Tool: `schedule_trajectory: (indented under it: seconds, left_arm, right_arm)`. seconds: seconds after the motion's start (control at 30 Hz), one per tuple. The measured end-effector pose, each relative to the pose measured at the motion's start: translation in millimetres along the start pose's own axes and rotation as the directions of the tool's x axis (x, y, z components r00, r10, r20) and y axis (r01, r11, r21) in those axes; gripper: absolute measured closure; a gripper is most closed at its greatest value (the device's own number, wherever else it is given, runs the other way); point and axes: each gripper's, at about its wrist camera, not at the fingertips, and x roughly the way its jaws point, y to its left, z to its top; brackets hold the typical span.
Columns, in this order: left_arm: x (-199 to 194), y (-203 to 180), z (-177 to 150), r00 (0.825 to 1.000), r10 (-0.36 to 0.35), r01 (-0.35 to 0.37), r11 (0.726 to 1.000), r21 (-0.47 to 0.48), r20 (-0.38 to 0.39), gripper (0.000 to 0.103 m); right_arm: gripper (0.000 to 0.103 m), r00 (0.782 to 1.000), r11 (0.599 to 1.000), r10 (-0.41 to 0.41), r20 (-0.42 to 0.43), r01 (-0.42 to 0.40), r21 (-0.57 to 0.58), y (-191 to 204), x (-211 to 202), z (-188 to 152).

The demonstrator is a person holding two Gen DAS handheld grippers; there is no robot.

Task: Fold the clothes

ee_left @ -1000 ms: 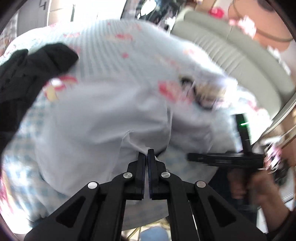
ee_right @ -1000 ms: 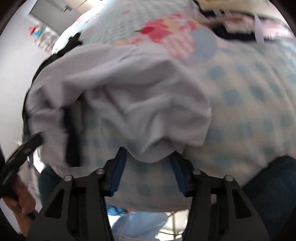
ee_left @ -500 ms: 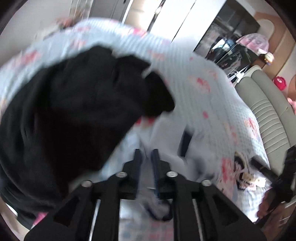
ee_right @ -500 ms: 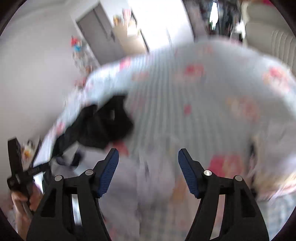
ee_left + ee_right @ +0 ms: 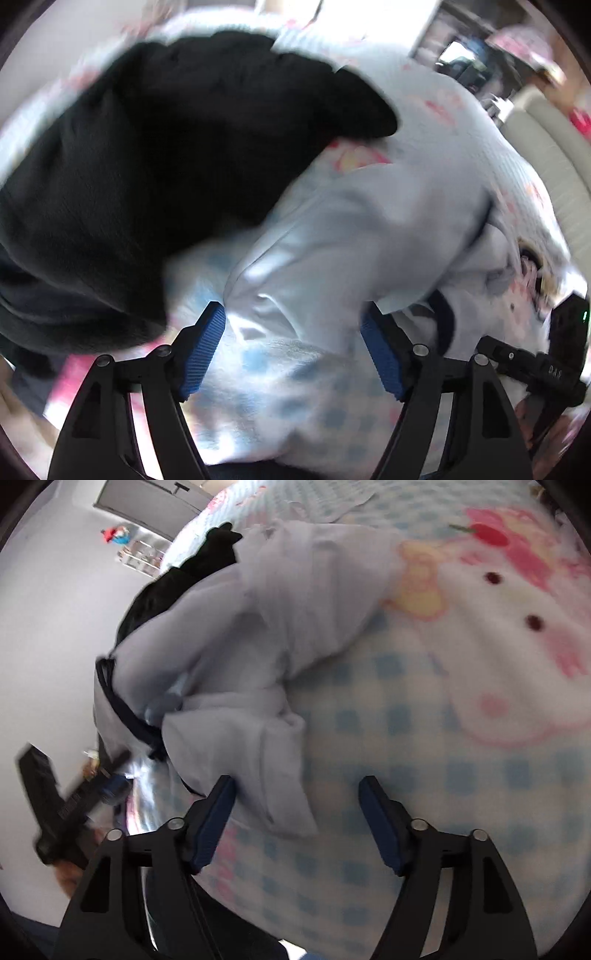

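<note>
A pale lavender garment with a dark collar band lies crumpled on the checked blanket. My left gripper hovers over its near edge; the jaws are opening and the blue pads press on nothing. In the right wrist view the same garment lies folded over itself, a loose flap reaching between the fingers. My right gripper is also opening wide above the blanket, its pads clear of the cloth. A black garment is heaped to the left of the pale one.
The blanket carries a pink and yellow cartoon print. A cream sofa stands at the right. The other gripper's black body and a hand show at the lower right of the left wrist view. A white wall lies left of the bed.
The left gripper, shut on the pale garment a second ago, has let go and spread wide, swinging toward the black heap. The right gripper also released the cloth, opened further and moved across the blanket.
</note>
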Motion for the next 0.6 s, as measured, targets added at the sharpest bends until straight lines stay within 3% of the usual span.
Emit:
schedule_trajectory:
  seconds: [0.03,0.07,0.1,0.13,0.17,0.27,0.3,0.37,0.47,0.53,0.6]
  left_arm:
    - [8,3,4,1.000,-0.004,0.004,0.999,-0.042,-0.007,0.027]
    - [15,2,9,1.000,0.031,-0.031,0.998,-0.057,-0.003,0.027]
    - [17,-1,13,0.999,0.035,-0.035,0.997,-0.062,0.001,0.043]
    - [19,-3,18,0.999,0.037,-0.037,0.997,-0.067,0.005,0.059]
    - [11,-8,21,1.000,-0.016,0.017,0.998,-0.055,0.012,0.089]
    - [-24,-26,33,0.982,-0.181,0.181,0.983,-0.003,0.053,0.089]
    - [-47,-29,37,0.961,-0.256,0.256,0.967,0.010,0.103,0.090]
    - [-94,-36,45,0.895,-0.400,0.399,0.916,0.045,0.199,0.090]
    - [-138,-40,49,0.804,-0.528,0.542,0.840,0.026,0.272,0.090]
    - [-140,-49,40,0.783,-0.558,0.583,0.812,-0.011,0.275,0.090]
    - [-120,-56,20,0.792,-0.568,0.592,0.804,-0.055,0.223,0.089]
  right_arm:
    - [0.021,1.000,1.000,0.025,-0.001,-0.025,0.011,2,7,3]
    - [0.023,0.999,0.999,0.045,-0.020,-0.044,0.023,5,16,7]
    - [0.029,0.998,0.999,0.046,-0.034,-0.045,0.015,11,24,8]
    - [0.061,0.999,0.999,0.034,-0.037,-0.035,-0.015,18,26,10]
    - [0.079,0.999,0.998,0.016,-0.030,-0.018,-0.056,26,23,11]
    - [0.089,0.996,0.989,-0.019,0.083,0.031,-0.144,41,-17,15]
    - [0.090,0.990,0.986,-0.036,0.135,0.057,-0.156,43,-36,19]
    - [0.090,0.963,0.980,-0.055,0.262,0.102,-0.170,47,-88,34]
    - [0.091,0.902,0.981,-0.016,0.431,0.097,-0.166,48,-179,51]
    - [0.090,0.865,0.980,0.024,0.501,0.077,-0.181,48,-231,46]
    - [0.090,0.848,0.981,0.038,0.528,0.068,-0.180,40,-266,29]
